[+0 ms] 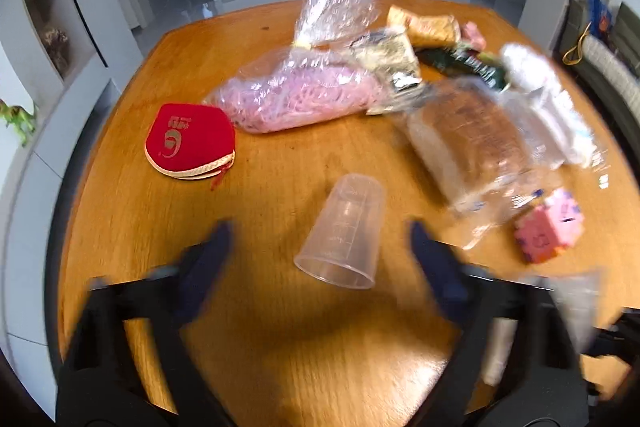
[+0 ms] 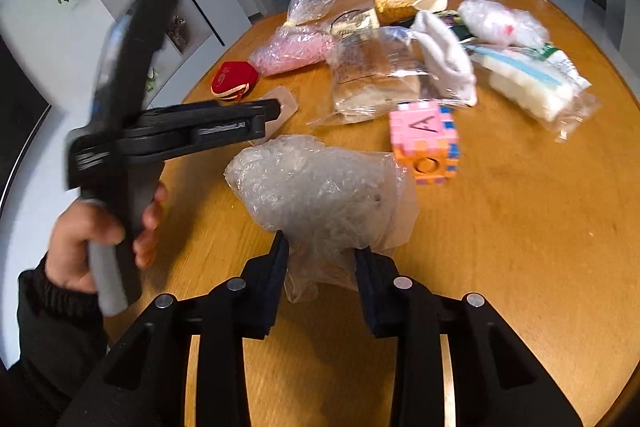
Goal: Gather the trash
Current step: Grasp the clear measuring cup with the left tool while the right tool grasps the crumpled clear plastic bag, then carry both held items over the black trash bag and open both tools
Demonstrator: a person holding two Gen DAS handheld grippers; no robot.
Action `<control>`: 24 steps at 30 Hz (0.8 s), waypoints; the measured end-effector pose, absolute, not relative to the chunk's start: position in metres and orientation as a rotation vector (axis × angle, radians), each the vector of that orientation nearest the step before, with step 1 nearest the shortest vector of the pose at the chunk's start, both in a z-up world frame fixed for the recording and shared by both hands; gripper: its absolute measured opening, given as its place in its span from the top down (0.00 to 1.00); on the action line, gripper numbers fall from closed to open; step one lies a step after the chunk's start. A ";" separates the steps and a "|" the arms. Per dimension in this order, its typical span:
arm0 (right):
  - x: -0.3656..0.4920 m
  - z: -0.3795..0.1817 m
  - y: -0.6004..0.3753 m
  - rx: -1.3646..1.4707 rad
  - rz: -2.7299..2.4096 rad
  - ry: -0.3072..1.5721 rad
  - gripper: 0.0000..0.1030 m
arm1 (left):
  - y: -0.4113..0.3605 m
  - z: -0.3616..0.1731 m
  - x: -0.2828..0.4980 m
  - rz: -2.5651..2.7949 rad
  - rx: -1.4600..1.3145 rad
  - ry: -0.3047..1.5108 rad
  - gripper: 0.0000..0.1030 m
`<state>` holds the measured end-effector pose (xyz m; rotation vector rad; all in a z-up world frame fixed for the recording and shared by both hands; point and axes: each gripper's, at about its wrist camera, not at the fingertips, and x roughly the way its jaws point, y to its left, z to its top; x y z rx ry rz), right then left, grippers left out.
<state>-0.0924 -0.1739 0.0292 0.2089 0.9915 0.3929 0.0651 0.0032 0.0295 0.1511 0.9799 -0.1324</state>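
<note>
Crumpled clear plastic wrap (image 2: 320, 187) is pinched between the right tongs (image 2: 322, 247), above the near part of the wooden table (image 2: 520, 227). Just beyond it sits a pink and orange foam letter cube (image 2: 426, 141). The left tongs (image 1: 320, 239) are spread wide and hold nothing, over a clear plastic measuring cup (image 1: 342, 231) lying on its side between the two fingers, which do not touch it. Farther toward the far edge lie a bagged loaf of bread (image 1: 468, 143), a clear bag of pink strands (image 1: 304, 95) and a red zip pouch (image 1: 190, 141) near the left edge.
</note>
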 end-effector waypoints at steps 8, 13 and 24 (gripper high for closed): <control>-0.127 0.042 -0.220 0.225 0.336 0.931 0.67 | 0.007 0.022 0.061 -0.162 0.117 1.003 0.59; -0.150 0.051 -0.249 0.241 0.294 0.881 0.67 | -0.001 0.046 0.030 -0.218 0.110 0.947 0.59; -0.237 0.057 -0.356 0.349 0.082 0.795 0.67 | -0.123 0.093 -0.066 -0.537 0.204 0.833 0.59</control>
